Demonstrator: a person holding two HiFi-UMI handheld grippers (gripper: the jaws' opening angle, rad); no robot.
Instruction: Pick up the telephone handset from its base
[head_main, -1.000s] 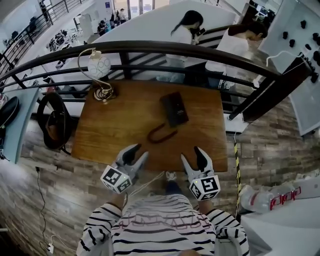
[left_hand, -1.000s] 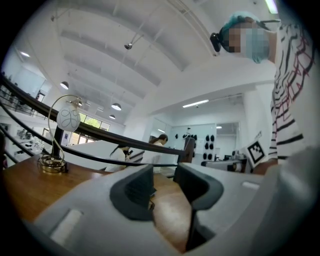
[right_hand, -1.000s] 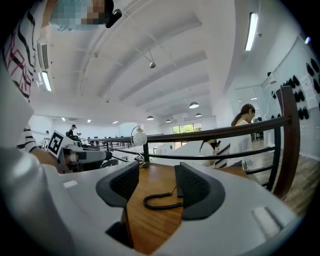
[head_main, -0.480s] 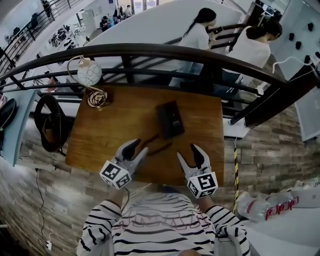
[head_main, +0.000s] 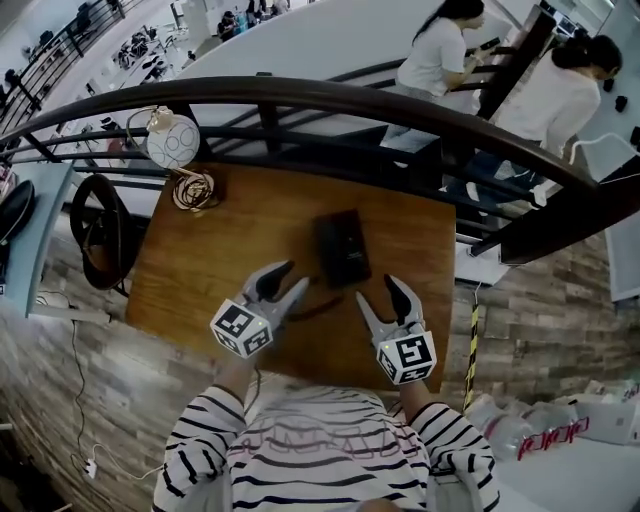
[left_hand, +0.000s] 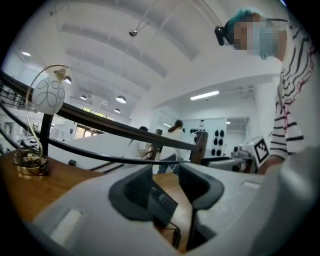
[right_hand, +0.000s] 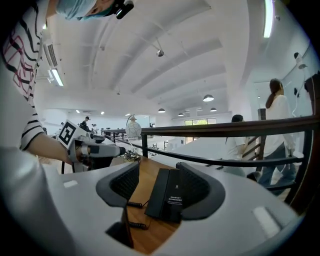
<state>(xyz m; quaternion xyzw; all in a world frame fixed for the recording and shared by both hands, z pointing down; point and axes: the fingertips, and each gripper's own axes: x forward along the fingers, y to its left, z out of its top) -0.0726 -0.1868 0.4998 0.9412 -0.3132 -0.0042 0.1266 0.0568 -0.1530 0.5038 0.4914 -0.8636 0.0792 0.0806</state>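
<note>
Telephone handset (right_hand: 156, 192): lies seated on its base (right_hand: 178, 197), along the base's left side as the right gripper view shows it. The set sits a little right of the middle of the wooden table (head_main: 200, 270), turned slightly off square to the table's edges.

Left to right, head view:
- Off the table's left edge, a black looped thing (head_main: 95, 235), bag or seat, I cannot tell which. It is apart from the tabletop.
- Lamp (head_main: 172, 140) on the far left corner, well apart from the phone. Bare wood lies between them; that is the widest open stretch.
- Left gripper (head_main: 292, 277) over the table's near half, jaws apart with nothing gripped. Its own view looks through the gap at a corner of the phone.
- Coiled cord (head_main: 318, 306) runs on the wood just beside the left gripper's tips, between the two grippers and toward the phone's near end.
- Right gripper (head_main: 377, 290) just near-side of the phone, jaws spread wide and empty. Its view frames the handset and base squarely in the gap, not touching either pad.
- A narrow strip of bare wood separates the phone from the table's right edge.

Far edge: dark curved railing (head_main: 330, 95) close behind the table. Two people (head_main: 440, 50) stand beyond it.
</note>
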